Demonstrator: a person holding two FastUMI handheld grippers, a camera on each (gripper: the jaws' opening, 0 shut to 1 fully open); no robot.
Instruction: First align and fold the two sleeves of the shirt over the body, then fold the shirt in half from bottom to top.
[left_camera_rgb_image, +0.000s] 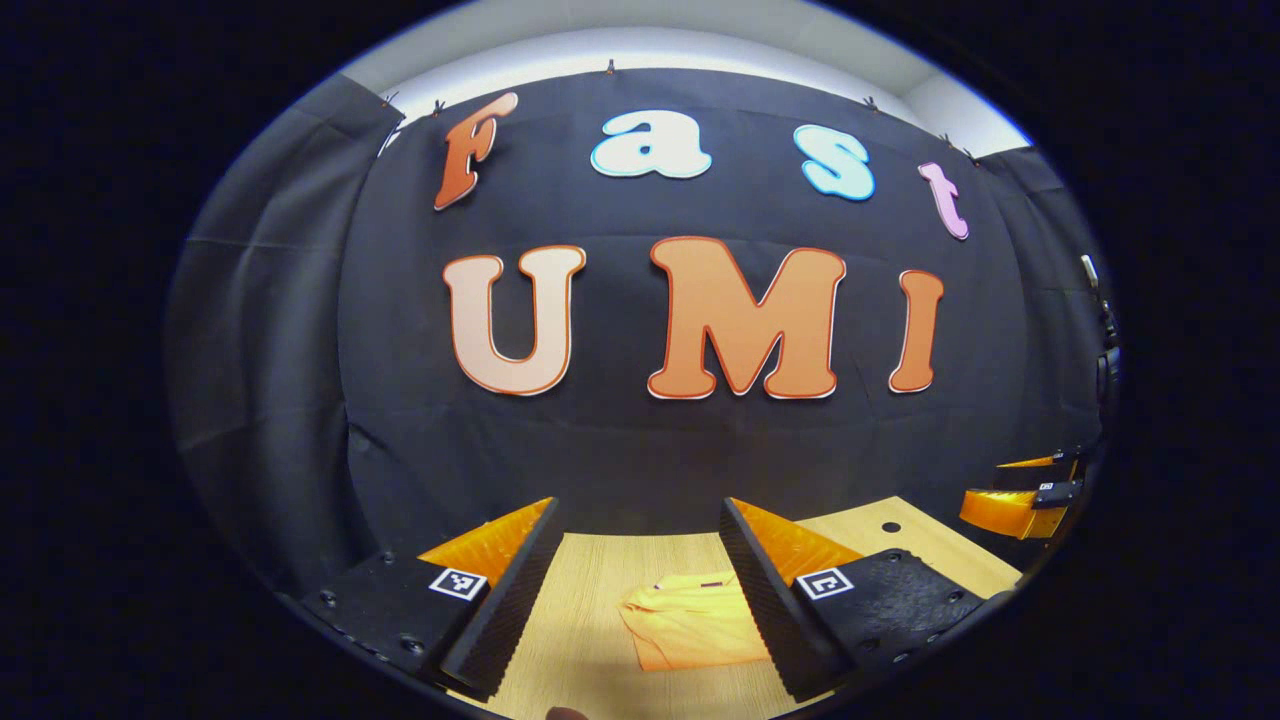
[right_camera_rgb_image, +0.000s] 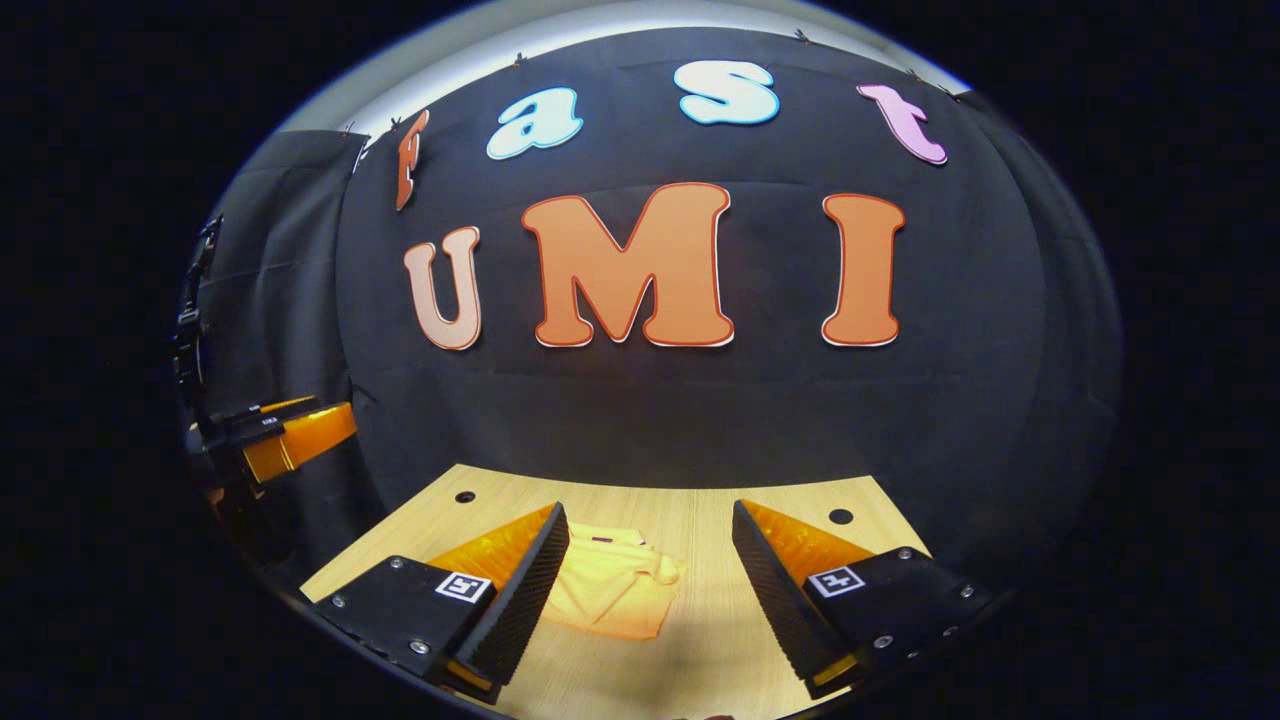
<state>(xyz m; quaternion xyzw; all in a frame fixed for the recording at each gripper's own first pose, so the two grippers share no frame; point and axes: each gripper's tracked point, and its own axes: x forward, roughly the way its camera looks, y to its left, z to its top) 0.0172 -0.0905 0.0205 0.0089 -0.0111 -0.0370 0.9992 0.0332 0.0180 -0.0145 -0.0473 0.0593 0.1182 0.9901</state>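
A yellow shirt (left_camera_rgb_image: 688, 622) lies in a compact folded bundle on the wooden table (left_camera_rgb_image: 590, 600). In the left gripper view my left gripper (left_camera_rgb_image: 637, 590) is open above the table, the shirt lying below and between its fingers, partly hidden by the right finger. In the right gripper view the shirt (right_camera_rgb_image: 612, 588) lies just right of my left finger, and my right gripper (right_camera_rgb_image: 650, 590) is open with nothing held. The other gripper (left_camera_rgb_image: 1020, 497) shows at the right edge of the left gripper view, and at the left edge (right_camera_rgb_image: 285, 435) of the right gripper view.
The table (right_camera_rgb_image: 700, 510) ends at the black cloth wall behind it. Small round holes (right_camera_rgb_image: 841, 517) sit near the table's far corners, another hole (left_camera_rgb_image: 891, 526) in the left gripper view. Bare wood surrounds the shirt.
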